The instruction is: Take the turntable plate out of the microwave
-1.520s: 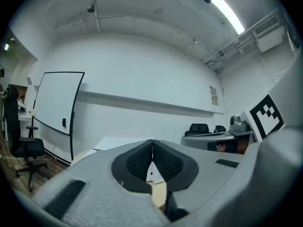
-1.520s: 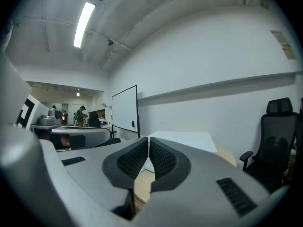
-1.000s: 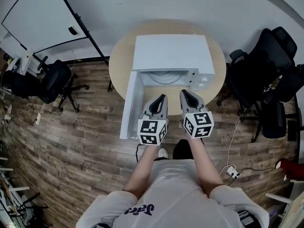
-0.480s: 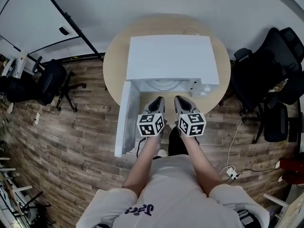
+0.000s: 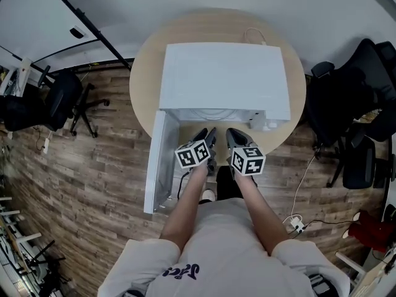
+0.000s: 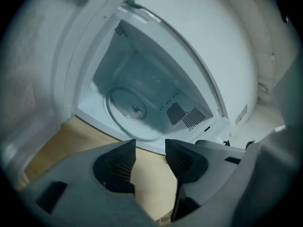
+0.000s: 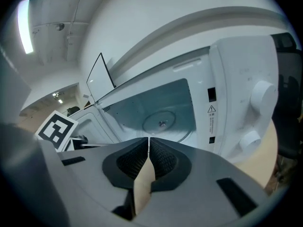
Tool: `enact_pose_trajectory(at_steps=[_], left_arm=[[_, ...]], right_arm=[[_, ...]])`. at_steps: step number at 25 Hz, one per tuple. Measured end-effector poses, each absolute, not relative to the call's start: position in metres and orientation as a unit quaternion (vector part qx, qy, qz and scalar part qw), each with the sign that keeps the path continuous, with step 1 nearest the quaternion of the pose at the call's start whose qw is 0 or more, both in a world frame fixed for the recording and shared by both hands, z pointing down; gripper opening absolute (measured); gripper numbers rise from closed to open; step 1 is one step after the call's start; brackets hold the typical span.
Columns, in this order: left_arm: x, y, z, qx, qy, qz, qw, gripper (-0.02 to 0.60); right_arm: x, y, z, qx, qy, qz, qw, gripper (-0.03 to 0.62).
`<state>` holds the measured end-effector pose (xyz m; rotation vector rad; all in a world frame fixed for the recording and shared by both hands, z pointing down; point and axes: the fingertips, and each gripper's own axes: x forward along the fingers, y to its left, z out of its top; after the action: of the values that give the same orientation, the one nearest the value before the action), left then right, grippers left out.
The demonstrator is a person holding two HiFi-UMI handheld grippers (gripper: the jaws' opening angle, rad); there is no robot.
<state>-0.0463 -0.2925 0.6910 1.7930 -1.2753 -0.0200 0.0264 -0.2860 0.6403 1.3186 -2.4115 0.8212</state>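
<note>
A white microwave stands on a round wooden table, its door swung open to the left. The clear glass turntable plate lies flat on the cavity floor and also shows in the right gripper view. Both grippers hover side by side just in front of the opening, apart from the plate. The left gripper is rolled to one side; its jaws are opening with nothing between them. The right gripper is shut and empty.
The microwave's control panel with two knobs is right of the cavity. Black office chairs stand left and right of the table. A whiteboard leans at the far left. A cable and power strip lie on the wooden floor.
Both grippers have sunk and drawn closer to the microwave's opening. The left gripper has rolled, so its marker cube now sits tilted.
</note>
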Motion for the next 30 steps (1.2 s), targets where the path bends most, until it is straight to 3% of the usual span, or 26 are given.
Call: enact_pose_trajectory(at_steps=[8,13,24,26,30], left_arm=[[-0.053,-0.310,0.740,0.612,-0.508,-0.145,0.589,0.223],[-0.055,-0.327,0.756,0.555,-0.510,-0.201,0.625,0.265],[-0.065,-0.351,0.774,0.467,-0.527,-0.251,0.664,0.259],[-0.066,-0.352,0.776,0.458,-0.528,-0.249,0.670,0.221],[-0.065,-0.350,0.777,0.462,-0.523,-0.243,0.674,0.210]], right_arm=[[0.028,-0.294,0.662,0.451,-0.826,0.304,0.152,0.021],[0.031,-0.299,0.671,0.452,-0.820,0.315,0.157,0.021],[0.040,-0.305,0.681,0.459,-0.810,0.328,0.159,0.021],[0.041,-0.306,0.682,0.461,-0.809,0.330,0.157,0.021],[0.044,-0.305,0.683,0.463,-0.807,0.332,0.155,0.021]])
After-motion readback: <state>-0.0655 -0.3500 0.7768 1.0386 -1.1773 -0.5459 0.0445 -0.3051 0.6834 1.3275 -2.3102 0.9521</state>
